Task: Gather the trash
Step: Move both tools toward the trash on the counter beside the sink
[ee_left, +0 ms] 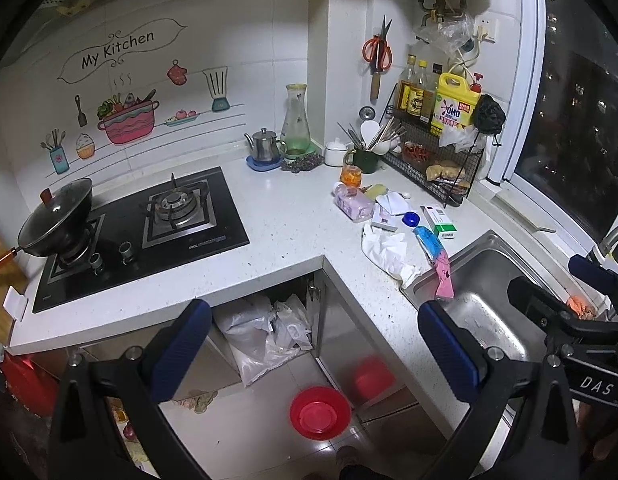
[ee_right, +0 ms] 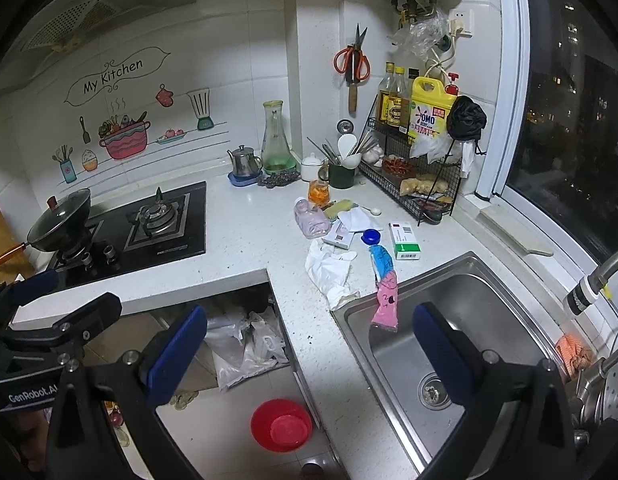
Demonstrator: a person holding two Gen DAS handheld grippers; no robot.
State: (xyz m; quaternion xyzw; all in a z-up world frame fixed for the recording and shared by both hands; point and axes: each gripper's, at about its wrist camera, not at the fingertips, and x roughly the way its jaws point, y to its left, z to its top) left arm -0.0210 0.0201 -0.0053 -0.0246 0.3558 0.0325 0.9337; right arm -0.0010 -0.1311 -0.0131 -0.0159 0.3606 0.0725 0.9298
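1. My left gripper [ee_left: 315, 344] hangs over the open cabinet bay below the counter corner, jaws spread wide and holding nothing; my right gripper [ee_right: 309, 350] sits beside it to the right, jaws equally wide and empty, its right finger over the sink [ee_right: 469, 280].
2. The trash lies in a loose cluster on the white speckled counter [ee_right: 245, 240], between the wire rack [ee_right: 413, 184] at the far side and the sink at the near right.
3. Blue-and-pink wrapper [ee_right: 385, 284]: long axis runs far to near; the blue end points toward the rack, the pink end droops over the sink rim into the basin.
4. Crumpled white tissue [ee_right: 331, 272]: just left of the wrapper, elongated far-left to near-right, its near tip close to the sink corner.
5. Green-and-white box [ee_right: 405, 240]: lies flat just right of the wrapper's blue end, long axis far to near.
6. Blue cap [ee_right: 371, 236] and a second flat white box [ee_right: 339, 236] lie just beyond the tissue; a pale pink pouch [ee_right: 311, 218] lies farther left of them.
7. Surface: an L-shaped counter, gas hob [ee_left: 141, 232] at left carrying a lidded wok [ee_left: 57, 216].
8. Room: tiled wall with a "My Kitchen" decal [ee_left: 117, 48], dark window [ee_right: 569, 120] at right, tiled floor below with a red basin [ee_right: 281, 424] and white plastic bags [ee_right: 245, 344] in the open bay.
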